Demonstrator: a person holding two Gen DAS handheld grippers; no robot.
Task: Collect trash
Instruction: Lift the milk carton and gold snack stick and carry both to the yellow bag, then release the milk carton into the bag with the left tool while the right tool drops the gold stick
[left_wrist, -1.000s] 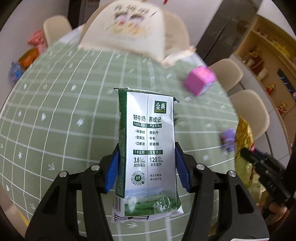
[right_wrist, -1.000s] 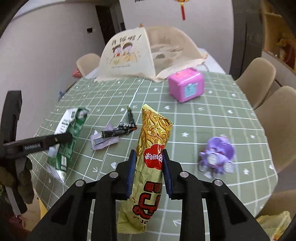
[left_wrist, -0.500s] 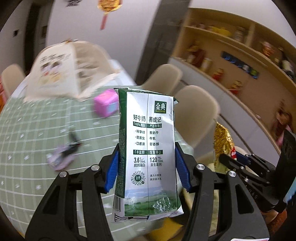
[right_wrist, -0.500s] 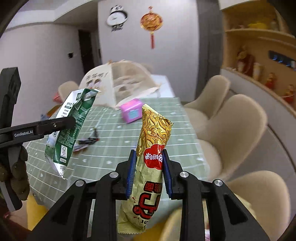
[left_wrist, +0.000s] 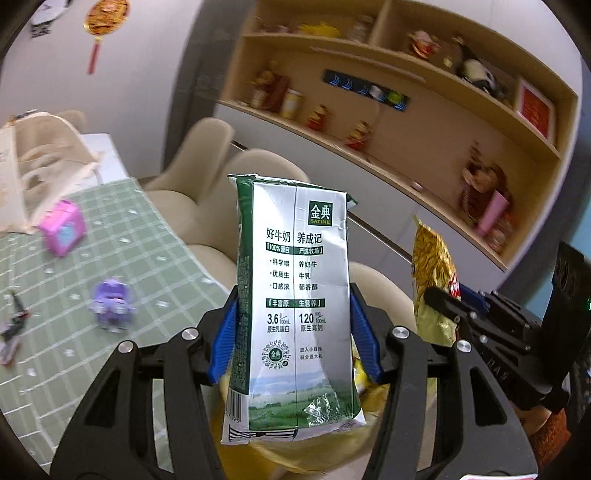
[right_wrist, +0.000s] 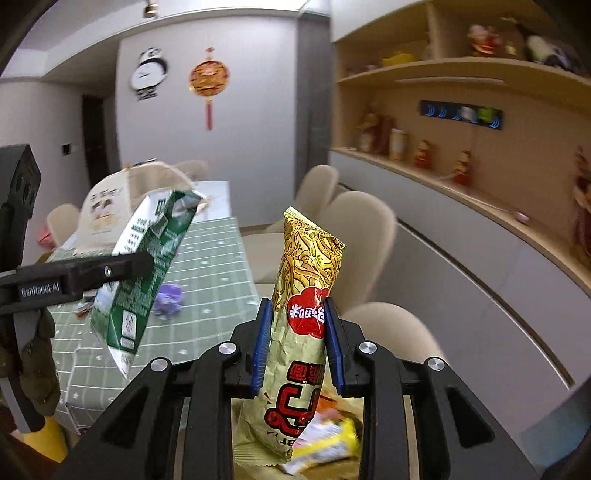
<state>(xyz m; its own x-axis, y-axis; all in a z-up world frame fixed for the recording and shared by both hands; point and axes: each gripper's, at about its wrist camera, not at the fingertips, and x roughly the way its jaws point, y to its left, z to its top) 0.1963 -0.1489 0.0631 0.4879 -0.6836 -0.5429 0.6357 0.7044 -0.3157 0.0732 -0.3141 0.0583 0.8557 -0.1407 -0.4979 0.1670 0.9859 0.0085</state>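
Note:
My left gripper (left_wrist: 293, 332) is shut on a flattened green-and-silver milk carton (left_wrist: 295, 306), held upright in the air past the table's right edge. The carton also shows at the left of the right wrist view (right_wrist: 147, 258). My right gripper (right_wrist: 297, 343) is shut on a gold snack wrapper (right_wrist: 306, 291) with a red label, also upright. The wrapper shows at the right of the left wrist view (left_wrist: 434, 266). Below both grippers lies a heap of yellow and orange wrappers (right_wrist: 325, 439), blurred; what holds it is hidden.
The green checked table (left_wrist: 122, 236) lies to the left with a pink box (left_wrist: 62, 229), a purple toy (left_wrist: 110, 299), small scraps (left_wrist: 13, 325) and a mesh food cover (left_wrist: 33, 173). Beige chairs (right_wrist: 354, 240) stand by its edge. A shelf wall (left_wrist: 406, 110) runs along the right.
Both grippers have swung right and away from the table with their items still held. The view now faces the chairs and shelves, and a trash heap shows below.

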